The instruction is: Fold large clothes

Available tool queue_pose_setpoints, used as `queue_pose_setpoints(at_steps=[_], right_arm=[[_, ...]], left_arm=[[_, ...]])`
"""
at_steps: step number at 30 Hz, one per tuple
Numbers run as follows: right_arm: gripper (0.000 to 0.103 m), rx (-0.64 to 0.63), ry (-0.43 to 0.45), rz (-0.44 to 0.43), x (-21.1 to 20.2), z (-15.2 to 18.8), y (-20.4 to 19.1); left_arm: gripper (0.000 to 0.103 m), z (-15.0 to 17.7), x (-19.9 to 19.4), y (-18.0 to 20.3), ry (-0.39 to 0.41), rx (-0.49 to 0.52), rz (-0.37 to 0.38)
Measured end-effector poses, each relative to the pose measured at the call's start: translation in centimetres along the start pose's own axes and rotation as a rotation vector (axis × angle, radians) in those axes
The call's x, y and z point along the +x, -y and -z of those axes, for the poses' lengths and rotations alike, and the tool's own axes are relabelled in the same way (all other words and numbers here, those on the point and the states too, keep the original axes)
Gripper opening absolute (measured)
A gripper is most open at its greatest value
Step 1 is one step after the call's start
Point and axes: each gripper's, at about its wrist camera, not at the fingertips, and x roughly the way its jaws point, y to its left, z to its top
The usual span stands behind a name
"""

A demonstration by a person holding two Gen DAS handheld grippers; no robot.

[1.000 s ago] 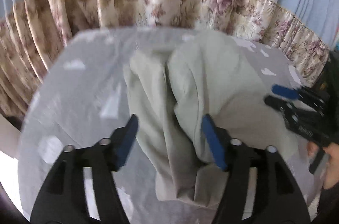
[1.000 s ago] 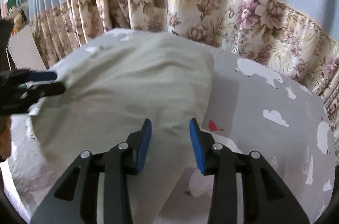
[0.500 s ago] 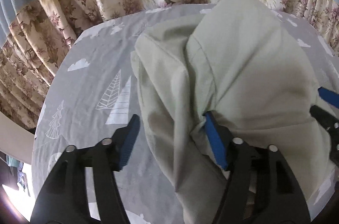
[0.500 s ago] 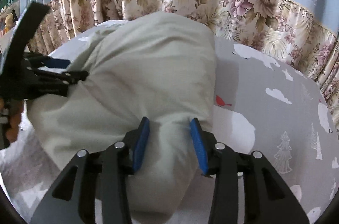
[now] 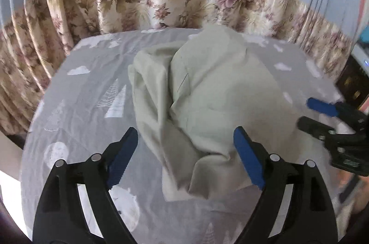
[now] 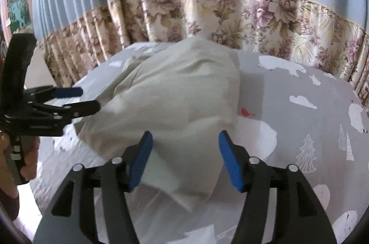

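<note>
Item, left to right: your left gripper (image 5: 185,151) had spread wider than half a second before, its right pad now drawn back off the cloth and gripping nothing. The pale green garment (image 5: 207,100) lay bunched in a loose heap mid-way across the grey printed bedsheet (image 5: 87,91). Your right gripper (image 6: 185,159), previously narrowed around the near fold, stood released and backed off above it; by my judgement a fold had just been dropped, and smoothing remained.
</note>
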Motion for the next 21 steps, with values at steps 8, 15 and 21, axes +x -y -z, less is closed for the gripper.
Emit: queue_pose_setpoints(at_steps=[8,15,21], right_arm=[[0.076,0.055,-0.094,-0.005,3.4,2.4,1.7],[0.079,0.078,0.012,-0.056,-0.6,0.1,2.3],[0.086,0.192,0.103,-0.023,0.6,-0.8,3.8]], left_arm=[[0.089,2.6,4.7,-1.7,-0.12,-0.062,0.009],[0.1,0.7,0.8,-2.6,-0.033,-0.111,0.002],[0.1,-0.3,2.2,-2.9,-0.01,-0.211,0.091]])
